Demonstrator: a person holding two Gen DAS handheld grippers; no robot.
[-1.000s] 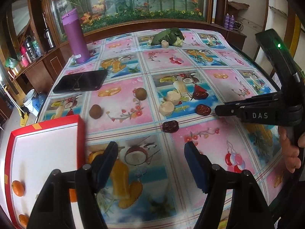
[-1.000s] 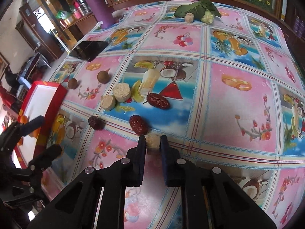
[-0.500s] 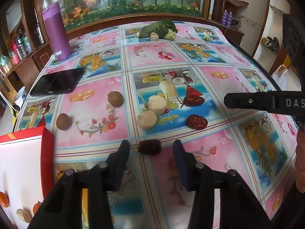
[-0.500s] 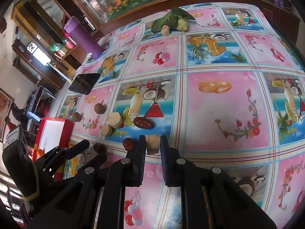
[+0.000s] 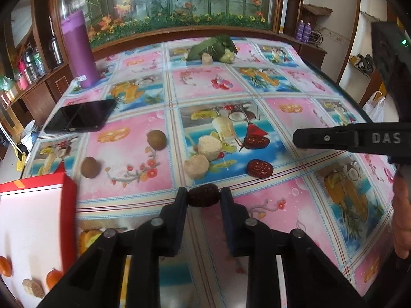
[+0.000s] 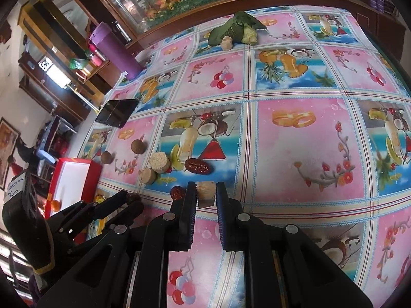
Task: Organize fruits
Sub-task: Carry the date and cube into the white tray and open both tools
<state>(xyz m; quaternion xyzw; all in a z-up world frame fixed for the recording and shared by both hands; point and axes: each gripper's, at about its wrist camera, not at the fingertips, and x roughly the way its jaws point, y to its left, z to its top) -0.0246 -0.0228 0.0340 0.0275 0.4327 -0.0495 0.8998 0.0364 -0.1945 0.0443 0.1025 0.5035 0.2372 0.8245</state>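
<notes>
A dark red date (image 5: pixel 203 199) lies on the fruit-print tablecloth, and my left gripper (image 5: pixel 203 194) is closing on it, both pads pressing its ends. My right gripper (image 6: pixel 205 195) is shut on a beige cylindrical fruit chunk (image 6: pixel 205 192), held just over the cloth. In the right wrist view my left gripper (image 6: pixel 134 203) shows at the lower left. Two more dates (image 5: pixel 257 141) (image 5: pixel 260 168), two beige chunks (image 5: pixel 209 147) (image 5: pixel 196 165) and two brown round fruits (image 5: pixel 156 140) (image 5: pixel 90 166) lie loose beyond. The red box (image 5: pixel 69 205) at the left holds small oranges (image 5: pixel 52 277) and a beige piece (image 5: pixel 33 287).
A black phone (image 5: pixel 81 115) and a tall purple bottle (image 5: pixel 79 51) stand at the far left. Green leaves with pale pieces (image 5: pixel 213 48) sit at the table's back. My right gripper's finger (image 5: pixel 334 138) reaches in from the right, with a hand (image 5: pixel 400 218) below it.
My left gripper moved forward from beside the red box to the date and its jaws closed from wide apart onto it. The right gripper kept its beige chunk and rolled slightly.
</notes>
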